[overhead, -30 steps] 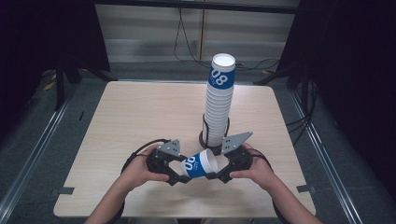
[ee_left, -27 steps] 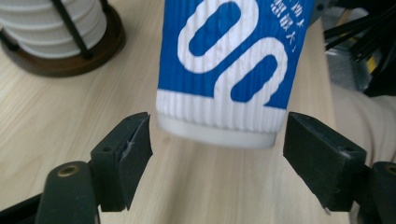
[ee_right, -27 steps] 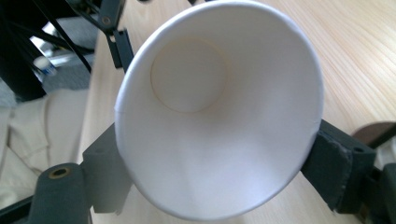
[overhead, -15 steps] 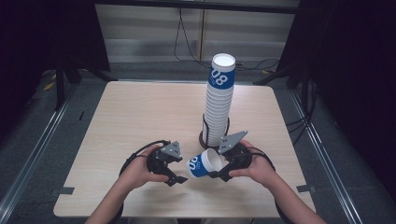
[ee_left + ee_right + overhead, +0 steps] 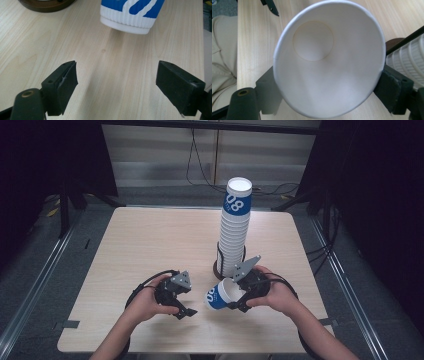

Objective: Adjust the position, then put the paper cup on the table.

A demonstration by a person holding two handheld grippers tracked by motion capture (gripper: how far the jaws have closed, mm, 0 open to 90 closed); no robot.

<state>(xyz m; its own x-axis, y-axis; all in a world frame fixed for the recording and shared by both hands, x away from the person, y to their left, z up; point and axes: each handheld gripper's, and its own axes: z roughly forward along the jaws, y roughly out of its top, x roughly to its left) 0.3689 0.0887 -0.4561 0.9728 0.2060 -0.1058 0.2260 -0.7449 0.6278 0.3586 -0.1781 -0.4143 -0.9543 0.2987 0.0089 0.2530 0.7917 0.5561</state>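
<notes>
1. Right gripper (image 5: 239, 301): jaws pressed against the two sides of a paper cup (image 5: 222, 295), just below its rim, as seen in the right gripper view, where the cup (image 5: 329, 60) gapes toward the camera.
2. Inside that cup: bare white wall and a round pale bottom, no contents.
3. Cup held on its side, low over the table, blue-and-white outside, base aimed at the left gripper, mouth aimed at the right hand (image 5: 272, 292).
4. Left gripper (image 5: 186, 312): jaws standing apart with bare wood between them, having just been opening; in the left gripper view, the cup's ribbed white base (image 5: 127, 21) ahead of the gripper (image 5: 116, 75) and clear of both pads.
5. Left hand (image 5: 145, 300) around the gripper body, near the front edge of the table (image 5: 150, 235), left of centre; right hand near the same edge, right of centre.
6. Just behind the held cup, toward the right edge: a tall stack of cups (image 5: 234, 232), nested upside down, ribbed white walls, the top one blue with white figures.
7. Stack standing on a dark round base (image 5: 218, 268) fitted with thin black upright rods; edge of that base (image 5: 45, 4) at the top left of the left gripper view.
8. In the right gripper view, ribbed walls of the stack (image 5: 407, 62) at the right, close beside the held cup's rim.
</notes>
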